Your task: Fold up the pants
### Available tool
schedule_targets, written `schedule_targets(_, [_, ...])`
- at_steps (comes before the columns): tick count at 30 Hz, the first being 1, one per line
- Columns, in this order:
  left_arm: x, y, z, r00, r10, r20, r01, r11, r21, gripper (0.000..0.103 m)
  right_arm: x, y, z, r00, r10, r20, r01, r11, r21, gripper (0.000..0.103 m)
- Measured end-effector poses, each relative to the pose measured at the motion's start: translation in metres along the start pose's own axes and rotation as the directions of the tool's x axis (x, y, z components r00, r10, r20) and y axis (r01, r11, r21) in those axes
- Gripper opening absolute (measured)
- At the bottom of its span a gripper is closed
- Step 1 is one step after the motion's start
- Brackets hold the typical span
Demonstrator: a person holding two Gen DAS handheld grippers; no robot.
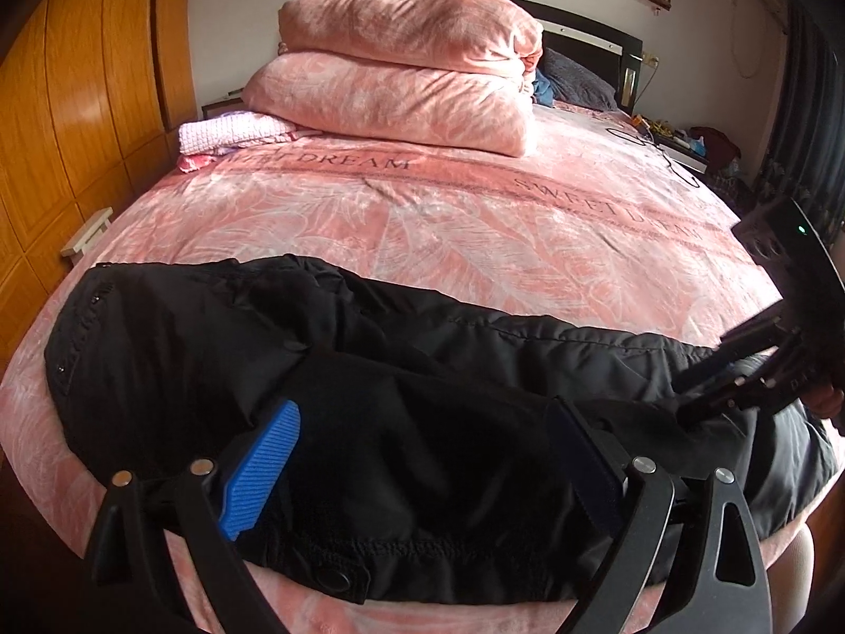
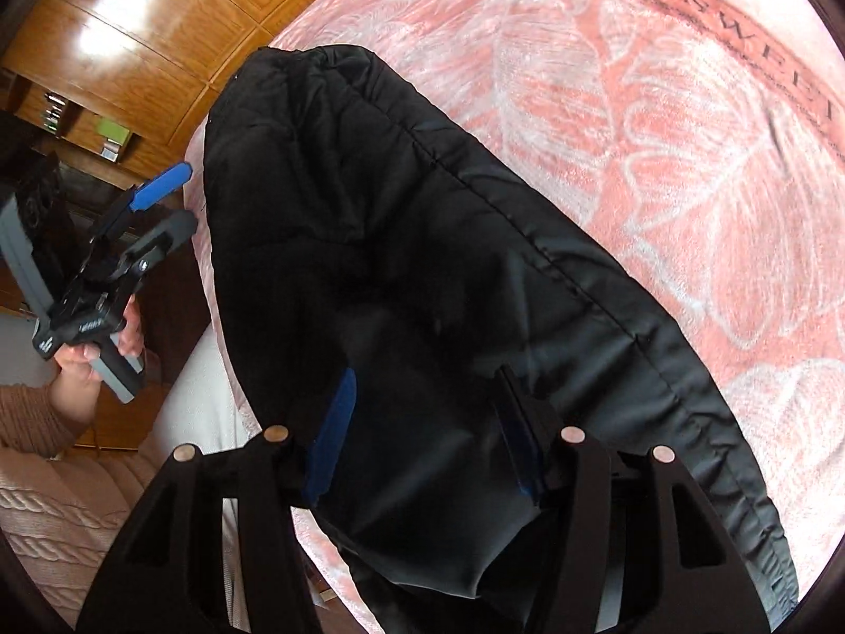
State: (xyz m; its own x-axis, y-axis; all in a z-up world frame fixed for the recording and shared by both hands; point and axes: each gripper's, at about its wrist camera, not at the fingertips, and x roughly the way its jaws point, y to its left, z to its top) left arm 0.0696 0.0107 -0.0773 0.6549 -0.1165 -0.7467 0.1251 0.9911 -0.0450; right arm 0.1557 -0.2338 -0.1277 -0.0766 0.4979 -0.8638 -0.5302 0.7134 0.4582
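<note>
Black padded pants [image 1: 369, 370] lie across the near edge of a pink bed [image 1: 422, 211], waist end at the left, legs running right. My left gripper [image 1: 422, 454] is open, its blue fingers [image 1: 264, 465] wide apart over the near fabric. My right gripper [image 2: 422, 422] is open too, hovering over the leg end of the pants [image 2: 396, 264]; it shows in the left wrist view [image 1: 702, 396] at the right. The left gripper shows in the right wrist view [image 2: 158, 201] off the bed's edge, held by a hand.
Folded pink quilts [image 1: 401, 68] and a pink knit cloth [image 1: 232, 132] are stacked at the head of the bed. A wooden wardrobe [image 1: 79, 105] stands at the left. A cluttered nightstand [image 1: 686, 142] with cables is at the far right.
</note>
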Motion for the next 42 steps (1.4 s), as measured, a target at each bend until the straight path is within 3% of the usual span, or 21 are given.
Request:
schedule_targets(2, [0.015, 0.002, 0.007, 0.999, 0.033, -0.044, -0.033, 0.999, 0.002, 0.095, 0.004, -0.001, -0.004, 1.000, -0.008, -0.015, 0.008, 1.000, 0.013, 0.037])
schedule_targets(3, [0.021, 0.003, 0.010, 0.998, 0.033, -0.056, -0.034, 0.999, -0.004, 0.095, 0.007, 0.000, -0.005, 0.999, -0.025, -0.026, 0.026, 1.000, 0.017, 0.016])
schedule_targets(4, [0.024, 0.005, 0.012, 0.998, 0.025, -0.061, -0.026, 1.000, -0.014, 0.095, 0.011, 0.002, -0.006, 0.997, -0.061, -0.039, 0.062, 0.998, 0.012, 0.008])
schedule_targets(9, [0.024, 0.011, 0.010, 0.998, 0.029, -0.052, -0.030, 0.999, -0.026, 0.095, 0.010, 0.027, -0.016, 0.978, -0.208, 0.026, 0.209, 0.975, -0.076, 0.001])
schedule_targets(12, [0.012, 0.016, 0.006, 0.999, 0.051, 0.017, -0.051, 0.998, -0.049, 0.095, -0.020, 0.039, -0.024, 0.943, -0.286, 0.171, 0.299, 0.952, -0.059, 0.001])
schedule_targets(15, [-0.003, 0.019, 0.005, 0.989, 0.092, 0.118, -0.084, 0.994, -0.071, 0.095, -0.065, 0.048, -0.035, 0.879, -0.320, 0.353, 0.340, 0.940, 0.006, 0.001])
schedule_targets(16, [-0.005, 0.018, 0.004, 0.986, 0.097, 0.132, -0.088, 0.994, -0.070, 0.095, -0.075, 0.050, -0.038, 0.859, -0.333, 0.388, 0.356, 0.934, 0.015, 0.001])
schedule_targets(18, [-0.002, 0.014, 0.002, 0.989, 0.083, 0.120, -0.077, 0.996, -0.052, 0.099, -0.077, 0.050, -0.045, 0.839, -0.352, 0.415, 0.380, 0.925, 0.018, 0.001])
schedule_targets(23, [0.036, 0.005, -0.011, 0.992, 0.129, -0.012, -0.129, 0.991, 0.020, 0.099, -0.027, 0.026, -0.036, 0.822, -0.479, 0.306, 0.488, 0.871, 0.053, 0.007])
schedule_targets(26, [0.047, 0.006, -0.018, 0.991, 0.130, -0.034, -0.129, 0.991, 0.027, 0.099, -0.021, 0.020, -0.032, 0.830, -0.463, 0.312, 0.455, 0.885, 0.103, 0.026])
schedule_targets(29, [0.055, 0.010, -0.020, 0.991, 0.122, -0.046, -0.120, 0.992, 0.036, 0.099, -0.037, 0.021, -0.042, 0.830, -0.425, 0.361, 0.395, 0.905, 0.158, 0.029])
schedule_targets(35, [0.090, 0.031, -0.015, 0.990, 0.097, -0.100, -0.099, 0.995, -0.019, 0.100, -0.080, -0.003, -0.095, 0.829, -0.412, 0.378, 0.295, 0.897, 0.330, 0.030])
schedule_targets(39, [0.086, 0.030, -0.008, 0.986, 0.096, -0.133, -0.100, 0.995, -0.024, 0.098, -0.083, -0.025, -0.139, 0.824, -0.472, 0.313, 0.315, 0.841, 0.440, 0.028])
schedule_targets(42, [0.063, 0.029, -0.010, 0.992, 0.062, -0.106, -0.066, 0.997, -0.044, 0.098, -0.098, -0.036, -0.180, 0.806, -0.488, 0.335, 0.266, 0.804, 0.532, 0.028])
